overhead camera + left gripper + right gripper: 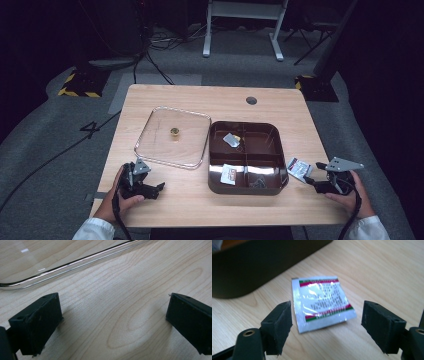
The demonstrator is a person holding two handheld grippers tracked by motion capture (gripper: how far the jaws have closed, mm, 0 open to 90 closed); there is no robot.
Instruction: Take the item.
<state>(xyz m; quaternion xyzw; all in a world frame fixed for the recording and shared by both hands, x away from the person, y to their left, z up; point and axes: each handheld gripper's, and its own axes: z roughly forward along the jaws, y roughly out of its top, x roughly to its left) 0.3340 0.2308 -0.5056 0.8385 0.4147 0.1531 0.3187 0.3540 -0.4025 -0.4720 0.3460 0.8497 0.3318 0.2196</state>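
While the right gripper (pixel 327 326) stood with jaws wide over the table (pixel 300 107), a foil sachet (pixel 322 301) lay flat between them, untouched by either pad and just beside the dark compartment tray (pixel 272 187). Several small packets already sat in the tray's sections, so packing looked partly done. Judged remaining: grasp this sachet, move it into a compartment, then probably fit the clear lid (pixel 150 127), which rested on the wood left of the tray. Left gripper (pixel 113 325) was wide and empty near the lid's edge.
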